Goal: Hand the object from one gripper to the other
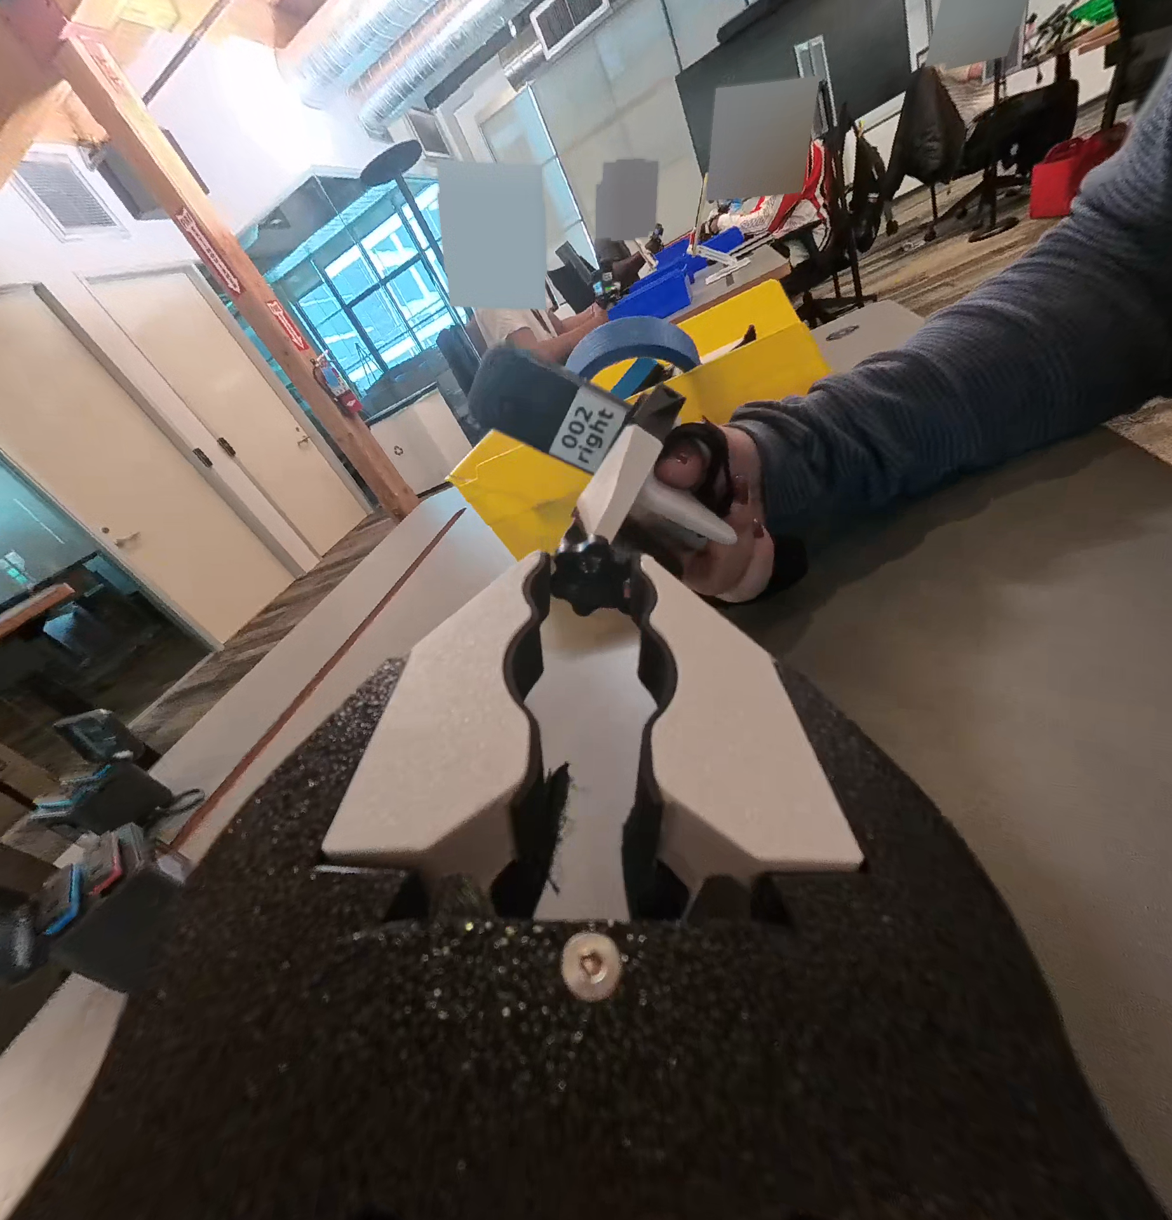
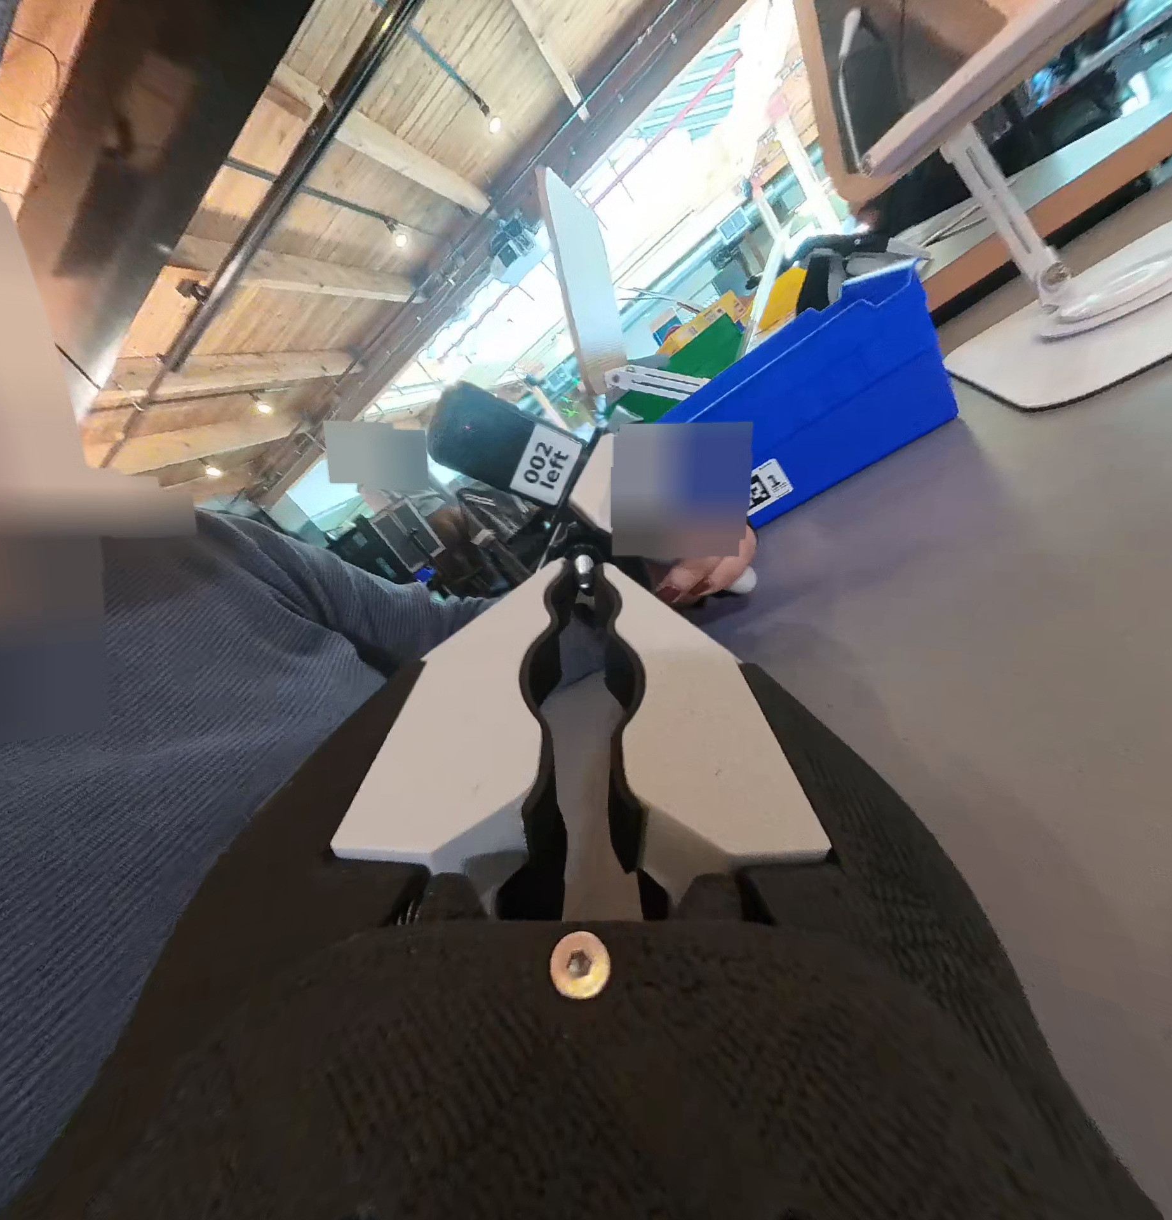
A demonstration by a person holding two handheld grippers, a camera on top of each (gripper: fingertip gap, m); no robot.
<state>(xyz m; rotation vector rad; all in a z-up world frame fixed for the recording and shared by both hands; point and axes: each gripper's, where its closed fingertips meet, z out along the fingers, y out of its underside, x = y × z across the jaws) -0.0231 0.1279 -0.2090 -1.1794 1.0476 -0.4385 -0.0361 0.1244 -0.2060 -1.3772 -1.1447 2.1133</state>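
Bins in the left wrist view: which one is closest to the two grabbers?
The yellow bin, just behind the right gripper on the same grey table. The blue bins sit far back across the room.

**Writing in view: four marked things, words not repeated**

Above the grey table (image 1: 966,660), you see a white label (image 1: 586,432) on the right gripper (image 1: 596,538) and another white label (image 2: 547,467) on the left gripper (image 2: 575,551). The blue bin (image 2: 834,396) on the table carries a white code sticker (image 2: 771,485). Beyond the table's far end, the wooden post (image 1: 174,198) carries red signs (image 1: 207,254), too small to read.
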